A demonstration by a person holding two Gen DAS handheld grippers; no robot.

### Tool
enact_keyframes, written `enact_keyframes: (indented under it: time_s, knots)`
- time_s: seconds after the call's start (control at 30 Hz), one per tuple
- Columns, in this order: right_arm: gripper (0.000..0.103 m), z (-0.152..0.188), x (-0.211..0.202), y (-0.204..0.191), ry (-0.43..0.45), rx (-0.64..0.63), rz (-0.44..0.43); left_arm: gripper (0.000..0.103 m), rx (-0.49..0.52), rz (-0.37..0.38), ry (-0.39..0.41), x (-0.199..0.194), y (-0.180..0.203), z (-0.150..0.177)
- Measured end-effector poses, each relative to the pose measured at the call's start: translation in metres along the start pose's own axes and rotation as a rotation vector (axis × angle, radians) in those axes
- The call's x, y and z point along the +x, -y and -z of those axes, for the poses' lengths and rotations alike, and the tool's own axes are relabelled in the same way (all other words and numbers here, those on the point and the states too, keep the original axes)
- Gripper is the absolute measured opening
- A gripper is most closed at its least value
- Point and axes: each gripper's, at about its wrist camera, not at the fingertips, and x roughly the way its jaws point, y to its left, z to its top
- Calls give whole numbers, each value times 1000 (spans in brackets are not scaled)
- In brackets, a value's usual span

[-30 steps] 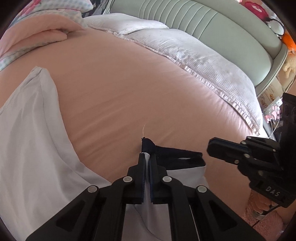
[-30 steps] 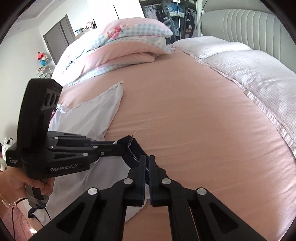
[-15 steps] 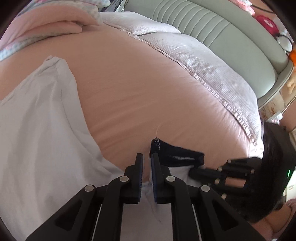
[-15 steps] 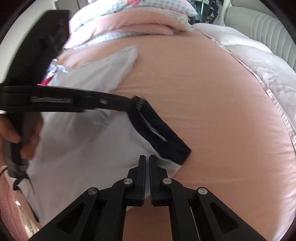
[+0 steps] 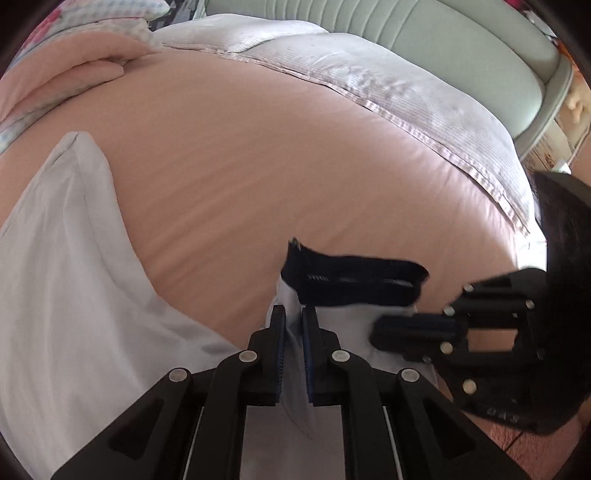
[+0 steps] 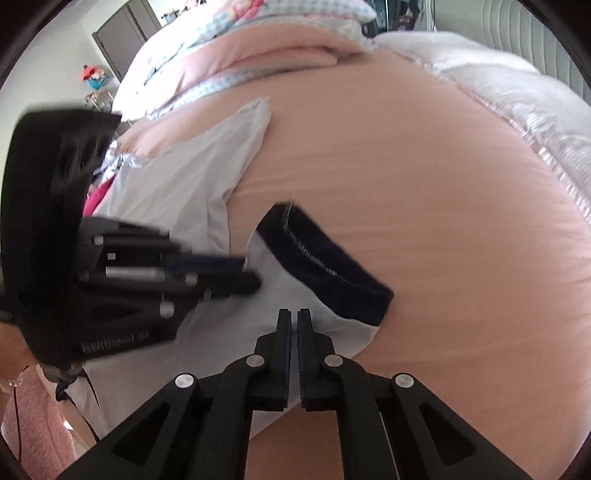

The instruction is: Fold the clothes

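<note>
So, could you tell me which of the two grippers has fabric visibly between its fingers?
The left gripper: pale shirt cloth sits pinched in its gap, below the navy cuff. The right gripper shows none.

A bed with a pink sheet [image 5: 277, 155] fills both views. Along its far side lies a white quilt [image 5: 406, 99] with a shiny hem, against a pale green padded headboard [image 5: 443, 40]. At the far left corner sits a stack of folded pink bedding [image 6: 280, 48], topped by a blue checked pillow [image 6: 295, 14]. Beyond the bed stand a grey wardrobe [image 6: 125, 33] and a small red and blue object [image 6: 94, 75], too blurred to identify.
</note>
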Motion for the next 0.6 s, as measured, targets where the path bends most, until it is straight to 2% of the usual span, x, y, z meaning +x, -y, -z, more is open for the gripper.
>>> enact_keyframes:
  time_s: [0.03, 0.13, 0.17, 0.23, 0.27, 0.3, 0.37, 0.47, 0.53, 0.57, 0.6]
  knots:
    - [0, 1, 2, 2, -10, 3, 15, 8, -13, -1, 7, 1, -3, -4]
    - [0, -3, -7, 19, 34, 43, 135, 9, -52, -6, 28, 5, -13, -16]
    - [0, -4, -8, 26, 38, 73, 123, 9, -65, -6, 36, 6, -16, -19]
    - [0, -6, -13, 30, 59, 118, 96, 9, -109, 40, 88, -9, -25, -11]
    - [4, -7, -19, 26, 89, 90, 121, 9, -129, 60, 112, -17, -30, -7]
    - [4, -7, -24, 22, 118, 62, 135, 9, -124, 44, 104, -24, -30, -1]
    - [4, -8, -30, 14, 143, 32, 57, 9, -98, 8, 78, -34, -30, 13]
    - [5, -6, -18, -2, 80, 1, -60, 9, -53, 1, 27, -40, -26, 37]
    - [5, 0, -10, -17, 26, -62, -83, 10, -28, -32, -11, -33, -21, 48]
    - [5, 3, -7, -24, 4, -89, -74, 10, -27, -58, -24, -28, -21, 51]
    - [5, 5, -3, -27, -8, -103, -28, 10, -50, -55, -8, -25, -23, 52]
